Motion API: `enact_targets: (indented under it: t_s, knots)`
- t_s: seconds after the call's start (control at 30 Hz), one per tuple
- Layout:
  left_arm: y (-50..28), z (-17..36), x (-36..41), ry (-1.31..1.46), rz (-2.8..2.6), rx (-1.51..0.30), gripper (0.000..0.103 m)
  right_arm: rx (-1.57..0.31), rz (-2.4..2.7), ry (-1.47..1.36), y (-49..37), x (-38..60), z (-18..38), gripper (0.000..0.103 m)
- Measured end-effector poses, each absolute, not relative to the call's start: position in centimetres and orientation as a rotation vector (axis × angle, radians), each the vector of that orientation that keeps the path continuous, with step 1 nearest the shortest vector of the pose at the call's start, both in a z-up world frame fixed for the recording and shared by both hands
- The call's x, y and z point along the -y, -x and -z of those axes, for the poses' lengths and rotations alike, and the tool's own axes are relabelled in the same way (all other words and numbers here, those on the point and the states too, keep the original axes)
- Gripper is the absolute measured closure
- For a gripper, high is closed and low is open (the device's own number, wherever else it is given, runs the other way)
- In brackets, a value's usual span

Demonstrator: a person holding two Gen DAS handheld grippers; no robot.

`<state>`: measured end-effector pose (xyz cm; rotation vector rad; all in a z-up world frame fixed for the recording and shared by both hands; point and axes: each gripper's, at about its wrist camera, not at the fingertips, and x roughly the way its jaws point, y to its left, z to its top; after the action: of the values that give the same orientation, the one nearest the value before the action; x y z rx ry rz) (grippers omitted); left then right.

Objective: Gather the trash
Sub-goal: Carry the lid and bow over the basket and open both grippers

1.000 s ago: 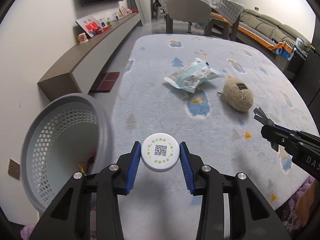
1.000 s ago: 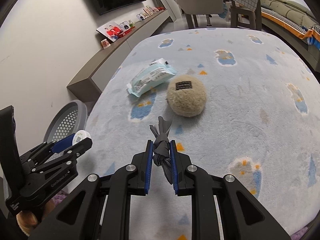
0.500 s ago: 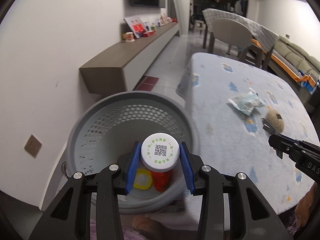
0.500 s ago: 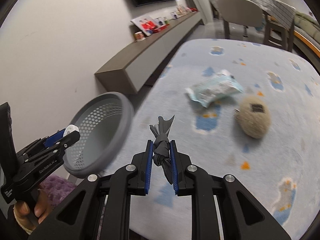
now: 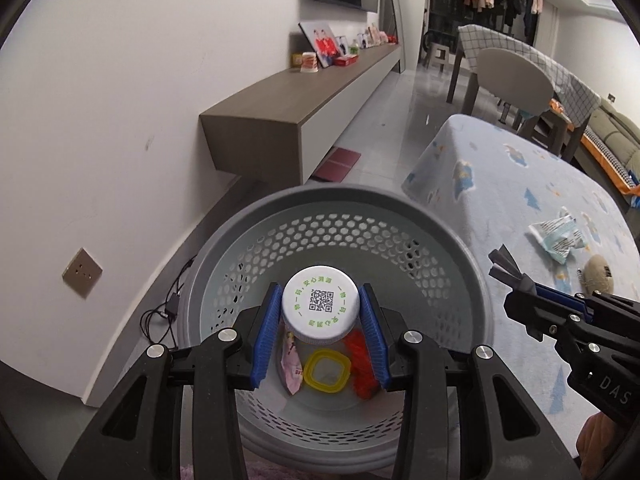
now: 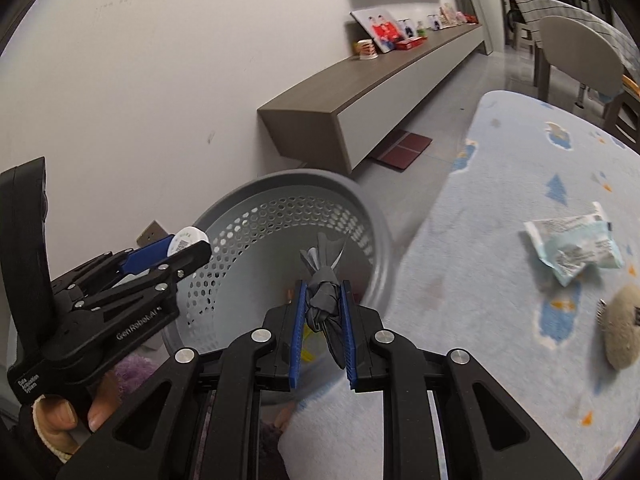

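My left gripper [image 5: 320, 338] is shut on a bottle with a white QR-code cap [image 5: 320, 308] and holds it over the grey perforated basket [image 5: 440, 224]. In the basket lie a yellow ring [image 5: 326, 372], a red piece [image 5: 360, 364] and a pink wrapper [image 5: 292, 368]. My right gripper [image 6: 323, 334] is shut on a crumpled grey wrapper [image 6: 322, 300] at the basket's [image 6: 360, 196] near rim. A light blue wrapper [image 6: 576, 246] and a beige plush ball [image 6: 622, 332] lie on the patterned table [image 6: 500, 272].
The basket stands on the floor between the table's left edge and the white wall. A long low wall cabinet [image 5: 304, 112] runs behind it, with photos on top. Chairs [image 5: 512, 76] and a sofa are at the far right. Cables [image 5: 164, 316] lie by the wall.
Both grippers have swung left from over the table to the basket. The left one now holds the bottle over the basket's middle; the right one has reached its rim.
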<state>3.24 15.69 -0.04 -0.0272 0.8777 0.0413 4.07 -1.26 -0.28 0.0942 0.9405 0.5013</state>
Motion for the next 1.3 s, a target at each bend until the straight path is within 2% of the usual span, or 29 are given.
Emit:
enact_targets:
  t_s: [0.3, 0.37, 0.43, 0.5, 1.3]
  knots:
    - [-3.7, 0.9, -16.9, 0.052, -0.089, -0.909, 0.063, -0.969, -0.543, -0.082, -6.4, -0.5, 1.2, 0.086]
    - [-3.7, 0.8, -17.0, 0.051, -0.097, -0.906, 0.058, -0.96, -0.545, -0.074, -6.5, -0.7, 1.2, 0.084]
    - [-3.7, 0.7, -17.3, 0.055, -0.105, -0.899, 0.039, -0.945, -0.544, -0.066, -6.4, -0.8, 1.1, 0.077]
    - [-3.6, 0.5, -17.4, 0.061, -0.113, -0.884, 0.035, -0.928, -0.532, -0.058, -6.4, -0.7, 0.9, 0.066]
    - [-3.5, 0.7, -17.4, 0.056, -0.111, -0.887, 0.035, -0.953, -0.484, -0.079, -5.5, 0.1, 1.6, 0.066]
